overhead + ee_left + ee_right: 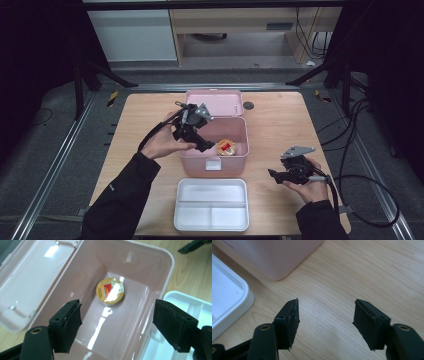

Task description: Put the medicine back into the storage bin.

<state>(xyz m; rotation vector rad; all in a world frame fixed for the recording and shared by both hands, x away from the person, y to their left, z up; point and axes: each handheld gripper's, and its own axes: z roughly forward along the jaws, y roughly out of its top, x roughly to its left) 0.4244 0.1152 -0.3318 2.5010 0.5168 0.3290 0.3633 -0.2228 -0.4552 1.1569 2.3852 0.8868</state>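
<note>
Woodgrain table [280,130], glossy pink box [239,131]

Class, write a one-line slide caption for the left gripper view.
Open left gripper poised above round tin in pink box.

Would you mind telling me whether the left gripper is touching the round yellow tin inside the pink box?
Apart. In the left gripper view, the left gripper has its jaws open, and bare box floor separates them from the round yellow tin in the pink box.

White divided tray [211,205] on wooden table [280,125]
</note>
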